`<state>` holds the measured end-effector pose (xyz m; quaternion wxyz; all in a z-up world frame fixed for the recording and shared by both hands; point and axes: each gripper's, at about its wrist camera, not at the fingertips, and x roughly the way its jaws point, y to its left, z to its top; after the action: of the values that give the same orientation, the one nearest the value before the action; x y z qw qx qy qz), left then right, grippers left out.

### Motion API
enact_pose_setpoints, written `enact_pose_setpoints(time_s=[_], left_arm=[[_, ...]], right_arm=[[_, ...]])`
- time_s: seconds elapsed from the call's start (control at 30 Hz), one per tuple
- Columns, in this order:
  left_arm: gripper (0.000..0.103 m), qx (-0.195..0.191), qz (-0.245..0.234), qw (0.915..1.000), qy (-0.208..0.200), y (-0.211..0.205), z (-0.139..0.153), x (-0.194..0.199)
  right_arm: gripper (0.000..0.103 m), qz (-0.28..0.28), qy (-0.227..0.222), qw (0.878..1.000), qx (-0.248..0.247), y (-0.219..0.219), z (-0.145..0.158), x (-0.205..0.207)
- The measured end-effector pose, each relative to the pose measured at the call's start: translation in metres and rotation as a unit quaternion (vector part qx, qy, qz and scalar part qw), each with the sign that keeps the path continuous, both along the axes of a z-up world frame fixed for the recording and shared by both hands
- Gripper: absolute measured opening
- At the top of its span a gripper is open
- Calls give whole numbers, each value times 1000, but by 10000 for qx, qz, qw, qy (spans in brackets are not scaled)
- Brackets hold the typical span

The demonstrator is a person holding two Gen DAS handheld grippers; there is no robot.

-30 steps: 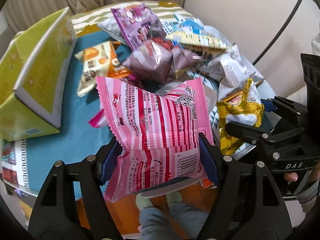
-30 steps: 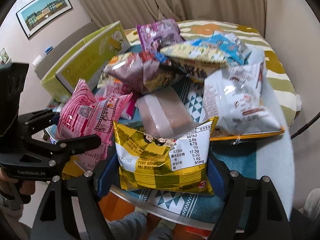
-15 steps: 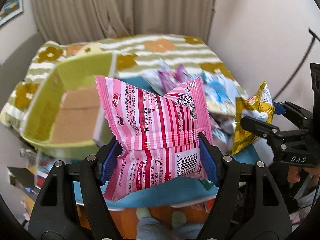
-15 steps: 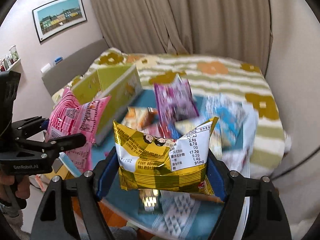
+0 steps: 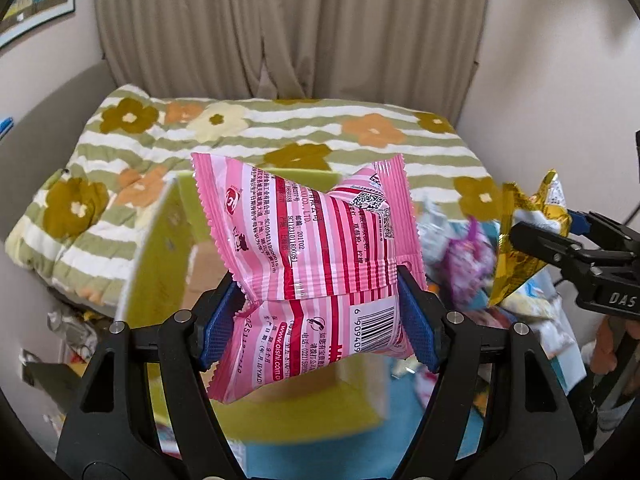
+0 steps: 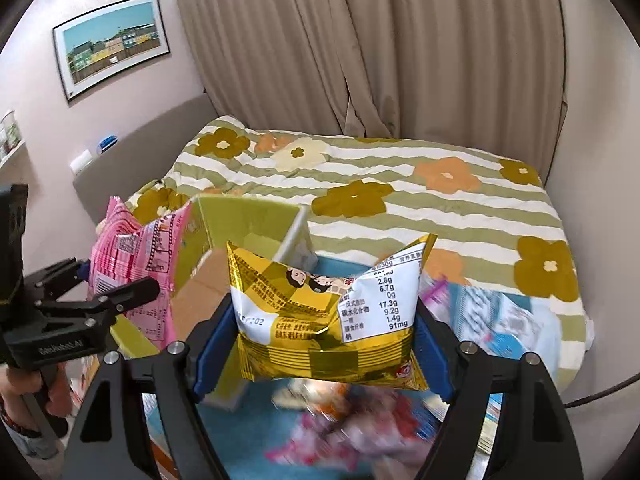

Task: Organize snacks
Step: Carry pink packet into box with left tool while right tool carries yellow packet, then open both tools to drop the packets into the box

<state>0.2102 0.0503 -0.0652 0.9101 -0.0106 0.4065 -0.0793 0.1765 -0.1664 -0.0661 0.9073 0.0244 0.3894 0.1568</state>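
Left gripper (image 5: 320, 316) clamps pink packet (image 5: 312, 256); right gripper (image 6: 324, 344) clamps yellow packet (image 6: 320, 320).

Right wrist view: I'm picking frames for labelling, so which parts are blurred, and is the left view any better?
Right wrist view: yellow packet sharp, snack pile below smeared. Left wrist view: pink packet sharp, green box behind blurred.

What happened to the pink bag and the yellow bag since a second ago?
Both went up. The pink bag and the yellow bag were lifted off the snack pile and carried toward the open green box, which now sits just behind them. Nothing was let go: the left gripper and the right gripper still squeeze the same bags the same way in their jaws.
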Motion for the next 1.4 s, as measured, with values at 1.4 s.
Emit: enact_pose_setpoints(time_s=[1.4], left_arm=[[99,223,287,9939,1046,134,-81,118]], right_arm=[[94,37,1082,9941,56,186,-68,187]])
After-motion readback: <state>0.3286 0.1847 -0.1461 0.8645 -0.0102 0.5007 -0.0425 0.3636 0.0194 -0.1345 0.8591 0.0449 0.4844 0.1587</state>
